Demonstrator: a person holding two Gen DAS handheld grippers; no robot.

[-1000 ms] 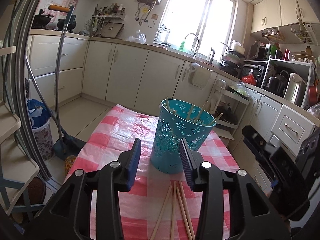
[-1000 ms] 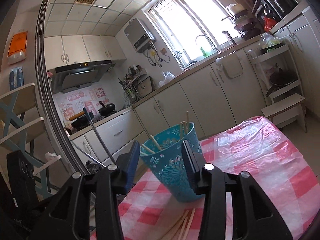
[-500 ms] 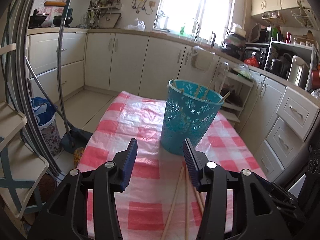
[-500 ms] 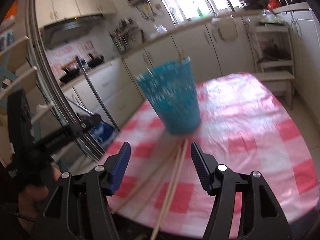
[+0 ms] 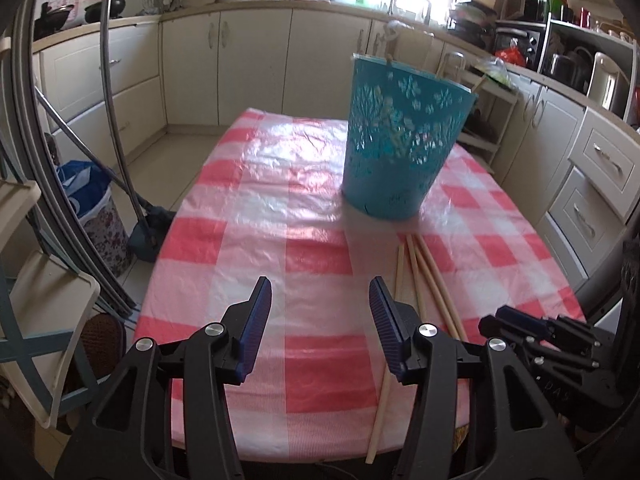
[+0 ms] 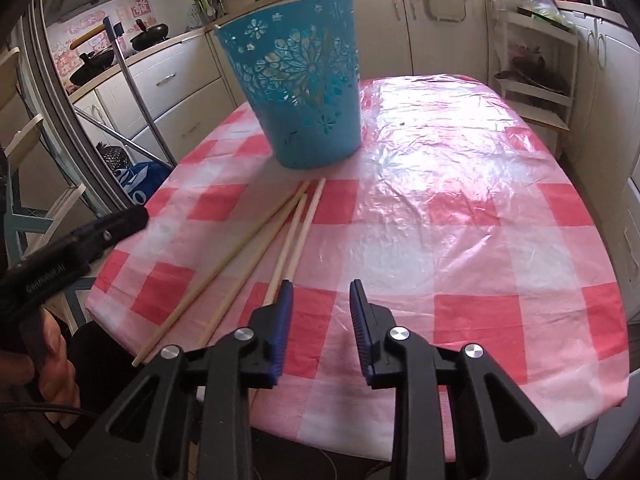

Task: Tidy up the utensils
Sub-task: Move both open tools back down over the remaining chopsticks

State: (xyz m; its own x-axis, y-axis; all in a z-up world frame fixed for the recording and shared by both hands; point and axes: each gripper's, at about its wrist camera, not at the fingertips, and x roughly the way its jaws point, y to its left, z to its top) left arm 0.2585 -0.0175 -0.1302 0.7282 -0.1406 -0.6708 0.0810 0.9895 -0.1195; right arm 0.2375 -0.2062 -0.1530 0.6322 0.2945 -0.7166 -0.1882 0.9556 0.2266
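Wooden chopsticks (image 6: 256, 248), left loose on the table (image 6: 460, 240) before the teal basket (image 6: 300, 92), could be knocked off its near edge if nudged by either empty, parted set of jaws.

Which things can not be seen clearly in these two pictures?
- Left wrist view: the right tool blocks the near ends of two chopsticks.
- Right wrist view: the right tool covers the near ends of two chopsticks.
- Both views: the teal basket wall mostly hides its contents.
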